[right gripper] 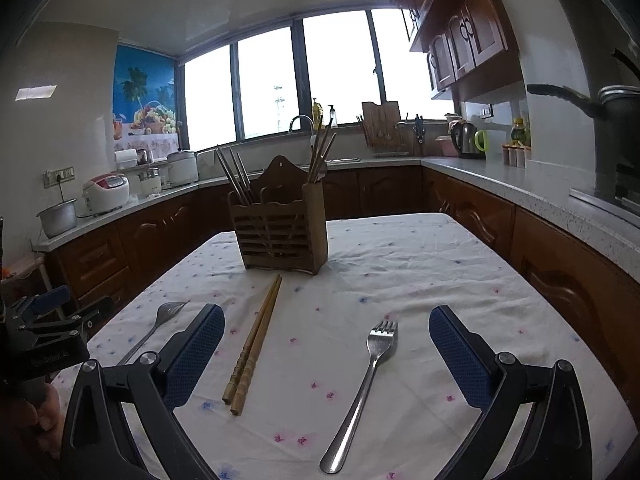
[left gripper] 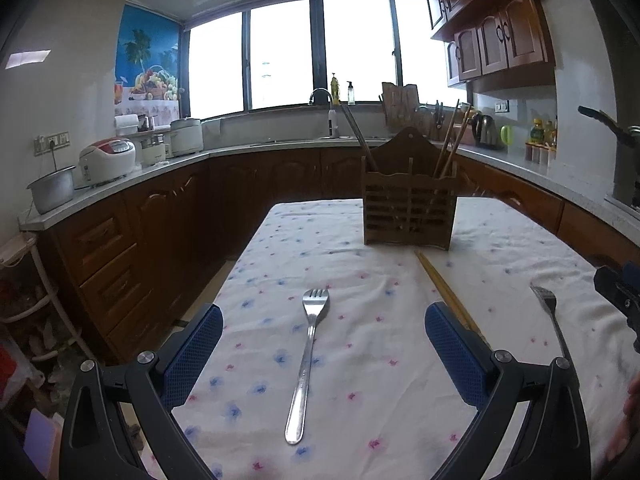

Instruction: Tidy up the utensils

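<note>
Two forks lie on the tablecloth (left gripper: 360, 360). From the left wrist, one fork (left gripper: 307, 364) sits between the spread, empty fingers of the left gripper (left gripper: 324, 354). From the right wrist, the other fork (right gripper: 362, 392) lies between the parted fingers of the right gripper (right gripper: 326, 354), chopsticks (right gripper: 256, 340) just left, below the wooden holder (right gripper: 280, 232).

I count two forks on the counter, one (left gripper: 306, 364) on the left and one (right gripper: 362, 392) on the right, one pair of wooden chopsticks (right gripper: 254, 344) between them, and one wooden utensil holder (right gripper: 280, 232).
</note>
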Demonstrator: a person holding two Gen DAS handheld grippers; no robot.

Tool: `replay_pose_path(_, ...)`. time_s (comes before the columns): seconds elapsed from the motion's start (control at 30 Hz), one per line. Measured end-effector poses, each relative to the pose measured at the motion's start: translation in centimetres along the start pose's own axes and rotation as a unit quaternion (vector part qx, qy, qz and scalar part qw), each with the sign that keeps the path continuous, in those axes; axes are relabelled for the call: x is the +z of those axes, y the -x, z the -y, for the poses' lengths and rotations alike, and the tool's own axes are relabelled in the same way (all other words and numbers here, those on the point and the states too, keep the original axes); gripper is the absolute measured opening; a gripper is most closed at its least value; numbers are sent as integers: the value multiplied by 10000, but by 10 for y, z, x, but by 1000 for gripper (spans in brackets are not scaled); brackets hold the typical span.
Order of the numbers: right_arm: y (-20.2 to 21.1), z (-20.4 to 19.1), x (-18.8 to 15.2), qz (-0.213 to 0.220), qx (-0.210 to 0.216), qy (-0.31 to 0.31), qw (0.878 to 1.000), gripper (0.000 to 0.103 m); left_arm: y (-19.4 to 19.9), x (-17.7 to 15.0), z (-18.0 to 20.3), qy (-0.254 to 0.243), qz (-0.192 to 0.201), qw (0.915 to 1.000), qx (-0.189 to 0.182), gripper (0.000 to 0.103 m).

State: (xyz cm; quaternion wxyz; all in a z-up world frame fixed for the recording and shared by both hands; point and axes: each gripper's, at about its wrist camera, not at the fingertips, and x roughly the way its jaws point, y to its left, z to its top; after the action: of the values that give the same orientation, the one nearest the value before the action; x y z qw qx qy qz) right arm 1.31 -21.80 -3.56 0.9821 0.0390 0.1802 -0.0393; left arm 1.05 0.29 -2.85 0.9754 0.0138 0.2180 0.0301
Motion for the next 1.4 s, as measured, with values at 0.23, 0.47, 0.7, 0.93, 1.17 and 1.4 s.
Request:
replay_pose_path(0.23, 5, 0, 0, 74, 40, 21, 10000, 103, 8, 2, -2, 28, 87, 10000, -4, 102)
replay_pose_path(0.47, 8, -2, 2, 150, 125, 86, 9998, 103, 12, -2, -3, 21, 179, 9998, 5, 102)
replay_pose_path(0.7, 15, -3, 5, 383, 195, 116, 9990, 103, 20, -4, -6, 83, 348, 9994, -10, 102)
replay_pose_path(0.93, 17, -3, 6, 448, 241, 116, 9986, 103, 24, -8, -6, 61, 431, 9990, -22, 102)
replay_pose_path(1.17, 19, -5, 8, 489, 257, 128, 9984, 103, 23, -5, -5, 33, 395, 9992, -37, 102)
replay_pose_path(1.4, 21, -4, 11, 543, 273, 127, 9981, 103, 24, -3, -6, 58, 369, 9993, -72, 102)
